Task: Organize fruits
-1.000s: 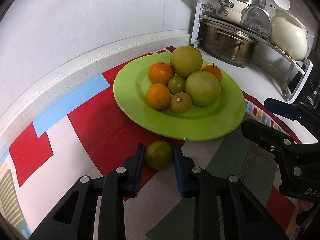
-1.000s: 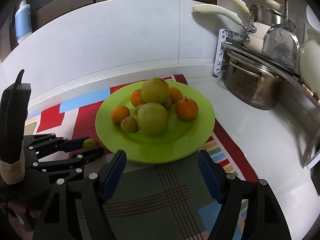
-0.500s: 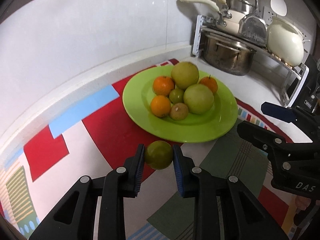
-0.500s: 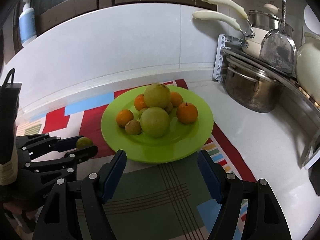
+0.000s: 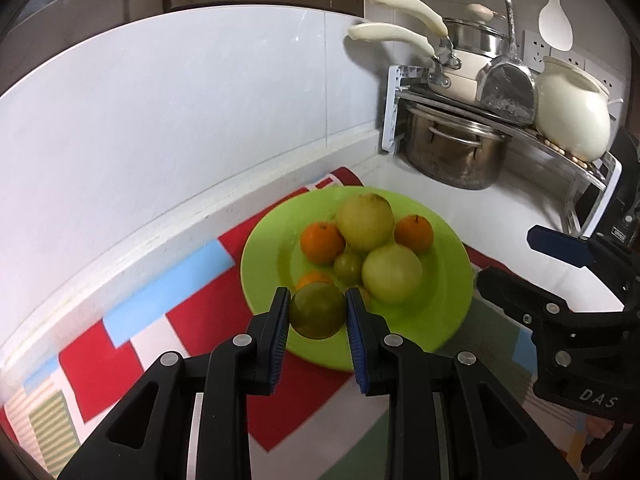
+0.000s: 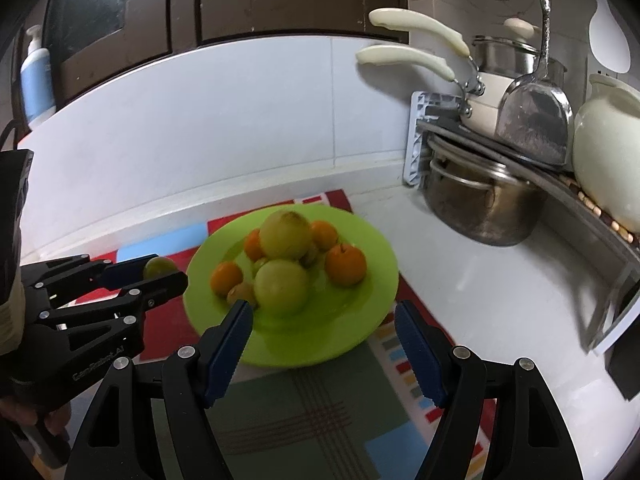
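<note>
My left gripper [image 5: 318, 312] clamps the green fruit [image 5: 317, 310] across its middle: light, firm, smooth, roll-prone. Right gripper [image 6: 324, 344] gapes empty.

My left wrist camera looks forward and down along its fingers, close over the green plate [image 5: 452, 280] at twelve o'clock. My right wrist camera faces likewise; both share the plate and pot rack [image 6: 520, 152].

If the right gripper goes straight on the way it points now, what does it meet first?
Probably the near rim of the green plate, then the big yellow-green fruit at the front of the pile. The right gripper is open and empty; depth is uncertain.
</note>
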The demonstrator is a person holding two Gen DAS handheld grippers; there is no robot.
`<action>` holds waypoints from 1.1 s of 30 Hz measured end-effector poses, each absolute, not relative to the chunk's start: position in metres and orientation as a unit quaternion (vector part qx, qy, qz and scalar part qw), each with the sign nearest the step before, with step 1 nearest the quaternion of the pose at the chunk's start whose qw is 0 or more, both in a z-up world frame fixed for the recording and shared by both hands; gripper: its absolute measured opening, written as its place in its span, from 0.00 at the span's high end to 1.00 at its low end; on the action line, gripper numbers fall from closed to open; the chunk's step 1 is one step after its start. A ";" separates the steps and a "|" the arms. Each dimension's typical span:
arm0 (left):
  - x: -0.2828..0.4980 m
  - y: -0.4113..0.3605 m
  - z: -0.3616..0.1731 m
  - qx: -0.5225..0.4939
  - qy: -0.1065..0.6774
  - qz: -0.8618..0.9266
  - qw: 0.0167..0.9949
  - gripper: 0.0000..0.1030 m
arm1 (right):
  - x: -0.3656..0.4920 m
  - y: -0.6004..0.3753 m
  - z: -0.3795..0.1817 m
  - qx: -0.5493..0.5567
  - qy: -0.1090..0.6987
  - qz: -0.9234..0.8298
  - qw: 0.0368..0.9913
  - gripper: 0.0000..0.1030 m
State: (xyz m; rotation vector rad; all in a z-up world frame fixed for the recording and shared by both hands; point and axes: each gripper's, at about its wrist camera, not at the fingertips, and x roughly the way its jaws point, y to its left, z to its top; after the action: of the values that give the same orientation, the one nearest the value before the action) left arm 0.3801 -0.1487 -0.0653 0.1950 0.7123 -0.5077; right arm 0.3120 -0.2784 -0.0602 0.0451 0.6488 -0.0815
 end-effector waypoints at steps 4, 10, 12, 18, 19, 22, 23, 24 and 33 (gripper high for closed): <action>0.395 -0.155 -0.067 0.090 0.346 -0.249 0.900 0.73 | 0.321 -0.284 -0.056 0.021 0.310 -0.048 0.949 0.28; 0.418 -0.168 -0.075 0.093 0.354 -0.248 0.897 0.73 | 0.335 -0.289 -0.056 0.019 0.307 -0.054 0.950 0.28; 0.421 -0.171 -0.077 0.096 0.356 -0.246 0.897 0.73 | 0.339 -0.291 -0.057 0.019 0.308 -0.056 0.949 0.28; 0.424 -0.177 -0.080 0.103 0.353 -0.246 0.897 0.64 | 0.344 -0.296 -0.063 0.022 0.315 -0.061 0.947 0.28; 0.423 -0.176 -0.079 0.103 0.353 -0.248 0.896 0.64 | 0.344 -0.297 -0.063 0.023 0.316 -0.062 0.947 0.28; 0.417 -0.173 -0.076 0.103 0.354 -0.243 0.897 0.58 | 0.339 -0.297 -0.062 0.024 0.315 -0.064 0.947 0.28; 0.413 -0.170 -0.074 0.101 0.353 -0.241 0.898 0.57 | 0.338 -0.297 -0.061 0.024 0.315 -0.065 0.947 0.28; 0.410 -0.167 -0.072 0.099 0.353 -0.240 0.899 0.56 | 0.335 -0.297 -0.060 0.024 0.314 -0.066 0.947 0.28; 0.355 -0.137 -0.043 0.099 0.344 -0.189 0.915 0.43 | 0.298 -0.293 -0.048 0.038 0.313 -0.057 0.947 0.28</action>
State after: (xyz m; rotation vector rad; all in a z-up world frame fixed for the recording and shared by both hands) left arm 0.3546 -0.1365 -0.0427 0.2045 0.7075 -0.3887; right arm 0.2978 -0.2927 -0.0478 0.0766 0.6369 -0.1169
